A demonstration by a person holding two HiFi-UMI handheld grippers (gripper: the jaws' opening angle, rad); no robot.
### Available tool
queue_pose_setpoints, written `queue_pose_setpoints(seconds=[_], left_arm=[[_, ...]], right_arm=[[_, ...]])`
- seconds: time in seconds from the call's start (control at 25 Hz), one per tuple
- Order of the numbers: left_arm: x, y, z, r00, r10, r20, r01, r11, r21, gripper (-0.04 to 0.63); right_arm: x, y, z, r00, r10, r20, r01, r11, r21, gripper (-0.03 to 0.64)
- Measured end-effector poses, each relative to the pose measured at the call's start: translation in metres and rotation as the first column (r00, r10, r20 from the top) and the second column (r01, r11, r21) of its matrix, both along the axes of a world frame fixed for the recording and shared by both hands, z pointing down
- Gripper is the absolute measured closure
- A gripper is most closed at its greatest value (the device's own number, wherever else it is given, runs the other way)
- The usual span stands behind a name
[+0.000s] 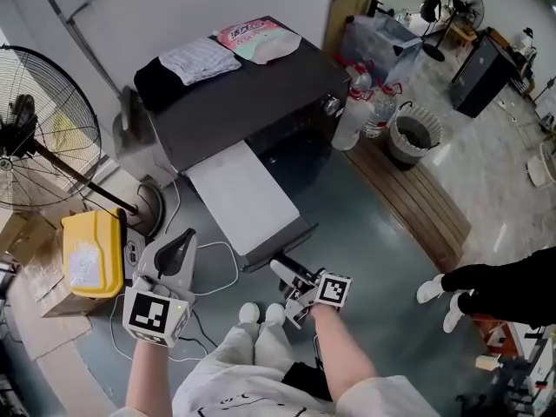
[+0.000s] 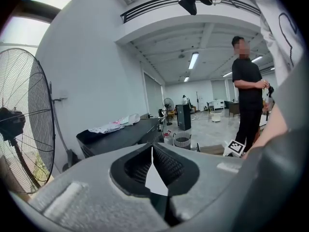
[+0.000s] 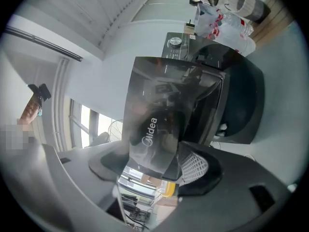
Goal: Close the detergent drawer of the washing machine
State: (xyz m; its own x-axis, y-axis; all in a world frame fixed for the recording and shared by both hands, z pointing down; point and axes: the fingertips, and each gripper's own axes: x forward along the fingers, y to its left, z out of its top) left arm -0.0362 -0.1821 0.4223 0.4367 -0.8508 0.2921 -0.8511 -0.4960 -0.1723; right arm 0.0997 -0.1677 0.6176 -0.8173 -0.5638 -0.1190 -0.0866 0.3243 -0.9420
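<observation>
Glossy drawer front [image 3: 154, 124] across right fingers [image 3: 194, 164]

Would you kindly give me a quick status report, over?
Left gripper shut, empty. Right gripper open, astride drawer front. Detergent drawer out. Nothing blocking.

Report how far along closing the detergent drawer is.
Nothing is done yet: the detergent drawer stands pulled out of the washing machine. In hand: the right hand-held gripper has its jaws open around the front panel. Remaining: push the drawer fully in.
</observation>
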Motion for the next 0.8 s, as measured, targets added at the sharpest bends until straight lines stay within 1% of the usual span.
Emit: queue_pose_setpoints(seconds=[0.12,0.24,0.44,0.6,0.8], left_arm=[[0.001,0.000,-0.003,1.000,-0.009,-0.002,0.009,1.000,0.009,0.575],[0.001,0.000,-0.005,1.000,-0.007,-0.003,0.007,1.000,0.015,0.575],[-0.002,-0.003,-0.007,1.000,-0.003,-0.014,0.003,1.000,0.028,0.575],[-0.009,-0.010,-0.007,0.999,0.002,-0.037,-0.001,0.999,0.034,0.575],[-0.019,-0.022,-0.006,0.998,0.020,-0.059,-0.017,0.999,0.040,0.575]], right_arm=[[-0.001,0.002,0.008,1.000,0.000,-0.028,0.000,1.000,-0.024,0.318],[-0.002,-0.001,-0.001,0.999,0.017,-0.050,-0.017,1.000,0.002,0.318],[-0.002,-0.002,0.004,0.998,0.058,-0.038,-0.060,0.998,-0.029,0.318],[-0.005,-0.009,-0.008,0.996,0.063,-0.070,-0.062,0.998,0.016,0.318],[-0.013,-0.014,-0.009,0.994,0.068,-0.090,-0.068,0.998,0.000,0.316]])
